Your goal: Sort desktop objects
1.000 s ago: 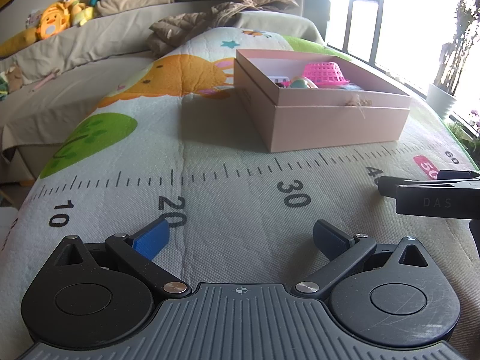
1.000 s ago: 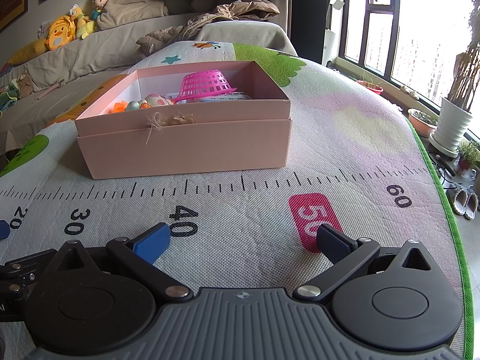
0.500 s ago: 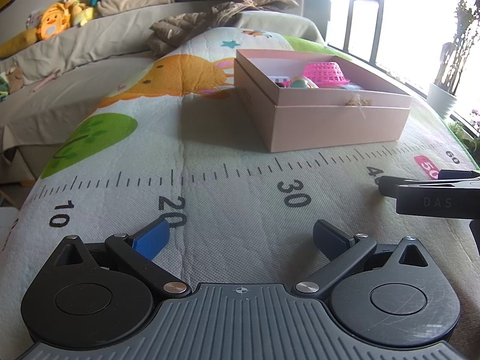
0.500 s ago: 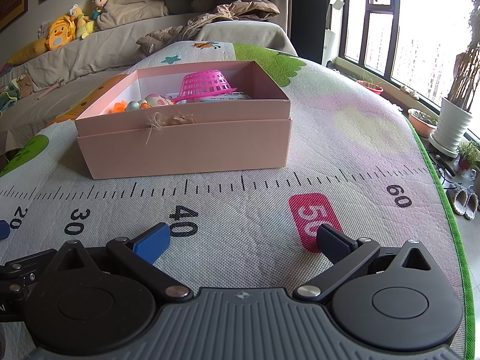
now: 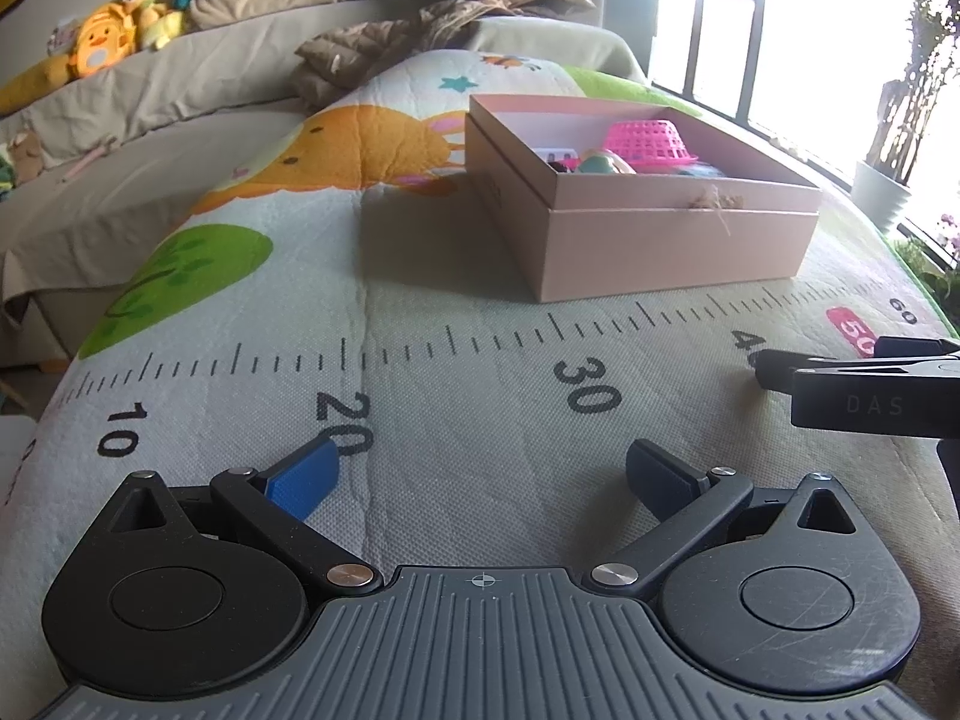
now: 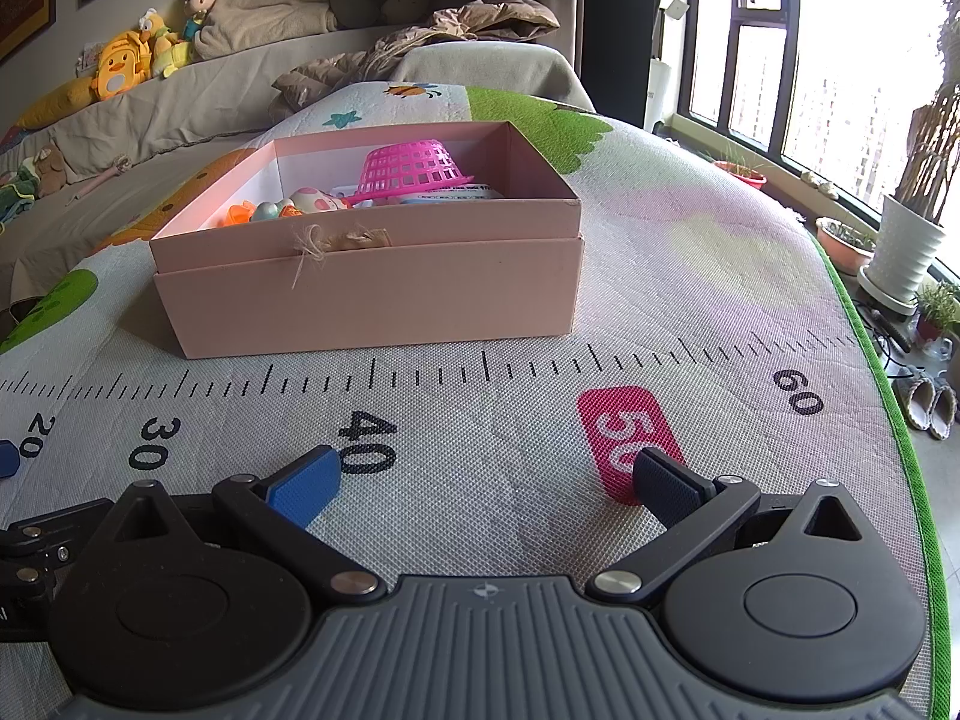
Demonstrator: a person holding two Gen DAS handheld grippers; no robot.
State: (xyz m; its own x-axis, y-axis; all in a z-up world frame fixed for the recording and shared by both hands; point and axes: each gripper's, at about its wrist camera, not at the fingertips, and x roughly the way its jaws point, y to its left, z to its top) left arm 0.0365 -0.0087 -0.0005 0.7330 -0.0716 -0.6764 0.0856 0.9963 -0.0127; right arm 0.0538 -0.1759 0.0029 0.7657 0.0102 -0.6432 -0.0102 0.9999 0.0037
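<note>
A pink cardboard box (image 5: 678, 252) (image 6: 372, 294) stands on the ruler-print mat, open at the top. Inside lie an overturned pink plastic basket (image 6: 414, 171) (image 5: 651, 141) and several small toys (image 6: 300, 204). My left gripper (image 5: 480, 474) is open and empty, low over the mat near the 20 to 30 marks, well short of the box. My right gripper (image 6: 486, 480) is open and empty, low over the mat between the 40 and 50 marks, in front of the box. The right gripper's side shows at the right edge of the left wrist view (image 5: 858, 384).
The mat (image 6: 480, 396) covers a raised surface that drops off at the right, green-edged side. A sofa with plush toys (image 6: 120, 66) and a crumpled jacket (image 6: 420, 36) lies behind. Potted plants (image 6: 900, 252) and slippers (image 6: 930, 408) stand on the floor by the window.
</note>
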